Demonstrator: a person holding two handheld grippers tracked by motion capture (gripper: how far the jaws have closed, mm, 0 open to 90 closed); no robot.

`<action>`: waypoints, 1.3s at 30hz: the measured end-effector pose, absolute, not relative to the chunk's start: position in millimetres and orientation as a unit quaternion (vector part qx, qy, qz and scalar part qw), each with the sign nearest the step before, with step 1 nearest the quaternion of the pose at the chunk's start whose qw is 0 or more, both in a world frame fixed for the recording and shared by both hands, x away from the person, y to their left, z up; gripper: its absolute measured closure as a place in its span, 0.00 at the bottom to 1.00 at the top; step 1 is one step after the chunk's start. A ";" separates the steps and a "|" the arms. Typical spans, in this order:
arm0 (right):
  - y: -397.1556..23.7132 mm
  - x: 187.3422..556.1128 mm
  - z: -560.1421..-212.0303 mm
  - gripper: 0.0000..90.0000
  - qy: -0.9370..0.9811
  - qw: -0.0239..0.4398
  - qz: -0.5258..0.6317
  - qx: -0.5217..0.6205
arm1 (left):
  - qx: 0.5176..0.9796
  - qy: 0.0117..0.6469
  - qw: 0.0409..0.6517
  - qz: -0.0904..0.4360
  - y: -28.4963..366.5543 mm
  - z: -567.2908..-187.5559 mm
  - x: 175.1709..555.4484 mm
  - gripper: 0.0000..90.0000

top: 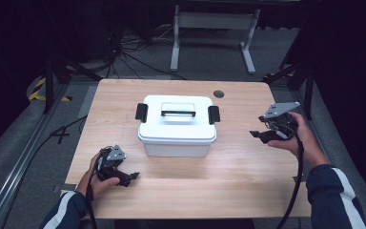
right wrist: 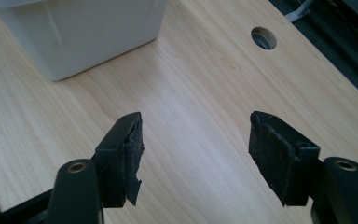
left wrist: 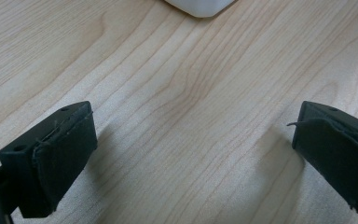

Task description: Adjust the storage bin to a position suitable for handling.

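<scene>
Likely, both empty claws, left claw (top: 132,177) and right claw (top: 256,134) spread apart, should approach the white lidded plastic box's (top: 177,126) black side latches squarely.

white lidded box (top: 177,125), wooden table (top: 228,171), two grippers

Table (top: 248,167): pale wood-grain top, smooth, matt. Storage box (top: 177,138): white plastic, slight sheen; black plastic latches (top: 141,112) and handle (top: 177,113). Gripper pads (right wrist: 133,154): black, rough, frayed-edged. Floor (top: 24,138): grey carpet.
</scene>
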State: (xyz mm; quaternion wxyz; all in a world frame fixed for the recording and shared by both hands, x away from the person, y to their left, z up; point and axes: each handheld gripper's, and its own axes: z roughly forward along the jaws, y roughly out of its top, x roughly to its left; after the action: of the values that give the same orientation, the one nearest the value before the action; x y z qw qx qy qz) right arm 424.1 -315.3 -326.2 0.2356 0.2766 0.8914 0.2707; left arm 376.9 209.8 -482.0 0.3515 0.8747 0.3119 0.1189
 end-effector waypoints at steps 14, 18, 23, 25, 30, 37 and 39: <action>-258.3 456.5 -285.8 0.48 0.909 0.243 0.267 0.209 | 0.875 0.311 0.351 0.118 210.0 -481.9 376.9 0.00; -241.6 462.9 -276.3 0.51 0.915 0.244 0.259 0.191 | 0.875 0.311 0.351 0.118 210.0 -481.8 377.0 0.00; -221.6 467.8 -269.1 0.52 0.922 0.245 0.247 0.170 | 0.876 0.310 0.350 0.116 210.4 -481.6 377.1 0.00; -214.2 468.7 -268.4 0.54 0.924 0.243 0.246 0.164 | 0.876 0.309 0.351 0.116 210.4 -481.7 377.2 0.00; -199.8 472.5 -268.2 0.55 0.928 0.235 0.247 0.150 | 0.878 0.307 0.350 0.115 210.8 -481.5 377.4 0.00; -173.8 478.8 -269.2 0.59 0.937 0.221 0.238 0.125 | 0.878 0.304 0.350 0.115 211.2 -481.5 377.6 0.00; -165.3 479.6 -270.4 0.60 0.941 0.219 0.230 0.117 | 0.878 0.304 0.351 0.115 211.3 -481.5 377.6 0.00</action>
State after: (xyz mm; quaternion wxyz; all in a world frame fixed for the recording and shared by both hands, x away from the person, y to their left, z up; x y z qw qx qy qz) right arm 479.6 -165.3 -270.4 0.2191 0.1169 0.9409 0.2302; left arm 377.6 211.3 -481.5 0.3506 0.8784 0.3038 0.1145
